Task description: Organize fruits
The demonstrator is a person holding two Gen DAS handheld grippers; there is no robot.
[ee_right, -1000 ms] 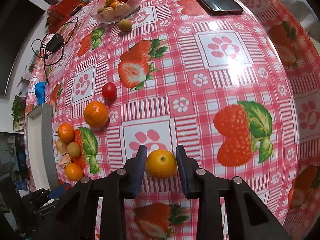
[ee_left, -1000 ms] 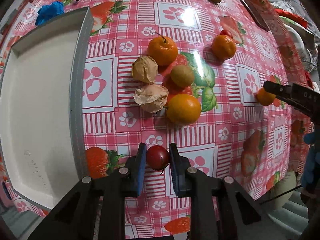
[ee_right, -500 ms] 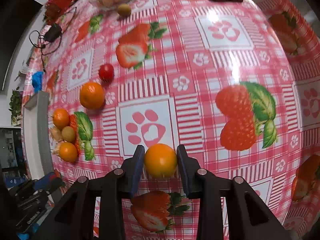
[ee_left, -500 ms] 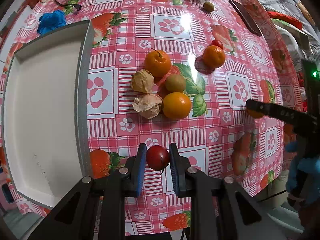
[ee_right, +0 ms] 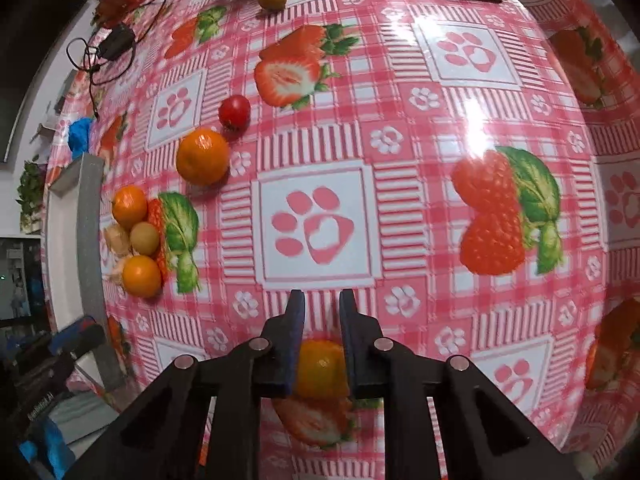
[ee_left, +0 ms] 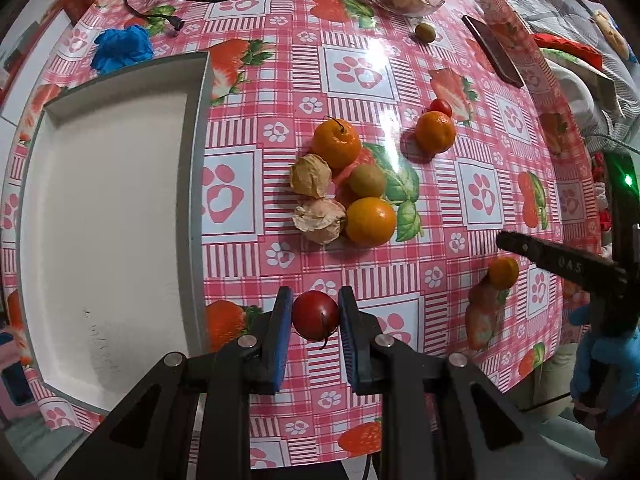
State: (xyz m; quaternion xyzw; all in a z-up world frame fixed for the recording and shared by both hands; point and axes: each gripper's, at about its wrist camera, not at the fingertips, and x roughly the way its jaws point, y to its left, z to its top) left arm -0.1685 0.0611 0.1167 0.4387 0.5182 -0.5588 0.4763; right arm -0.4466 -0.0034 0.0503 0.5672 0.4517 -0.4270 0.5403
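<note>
Left gripper (ee_left: 315, 316) points straight down over the desk (ee_left: 360, 72), jaws clamped on a small red tomato (ee_left: 315, 314), one blue pad on each side. It's lifted clear of the cloth, just right of the white tray (ee_left: 104, 216).

Right gripper (ee_right: 322, 312) also points steeply down, jaws closed on a small orange fruit (ee_right: 320, 368). The fruit sits deep between the fingers, near their base, not at the tips. In the left wrist view the same fruit shows under that gripper's dark finger at the desk's right side; a blue-gloved hand (ee_left: 604, 364) holds the tool.

Vs one second ago: the left gripper has risen, so more of the desk shows and the loose pile looks smaller; the tomato sits unchanged in the jaws. On the right, the orange fruit was between open fingertips then; now it has slid back toward the camera and the jaws have closed in on it.

Loose pile unchanged: two oranges (ee_left: 335, 145), a green-brown fruit (ee_left: 367, 181) and two papery husked fruits (ee_left: 310, 176) right of the tray; another orange (ee_left: 435, 132) with a second tomato (ee_left: 441, 106) further right.
</note>
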